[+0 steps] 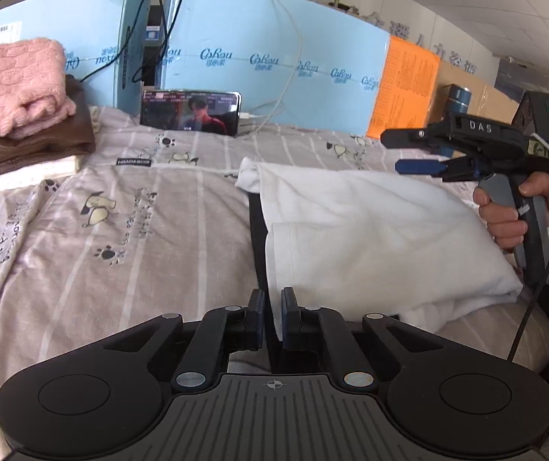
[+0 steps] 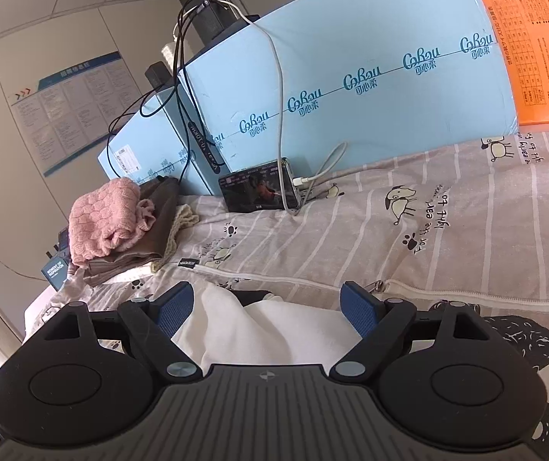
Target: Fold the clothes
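A plain white cotton garment (image 1: 370,226) lay near the right edge of the bed, over a dark strip of cloth (image 1: 255,230). The bed's quilt cover (image 1: 128,230) was pale taupe with thin white stripes, cartoon dogs, black paw prints and black lettering. At the far left corner a pink cable-knit sweater (image 1: 13,80) topped a brown knit garment (image 1: 32,146) and a cream one (image 2: 184,219). Light blue boxes (image 1: 259,50) behind carried darker blue logos, beside an orange printed sheet (image 1: 405,84). The gripper pads (image 2: 359,313) were blue on black frames.
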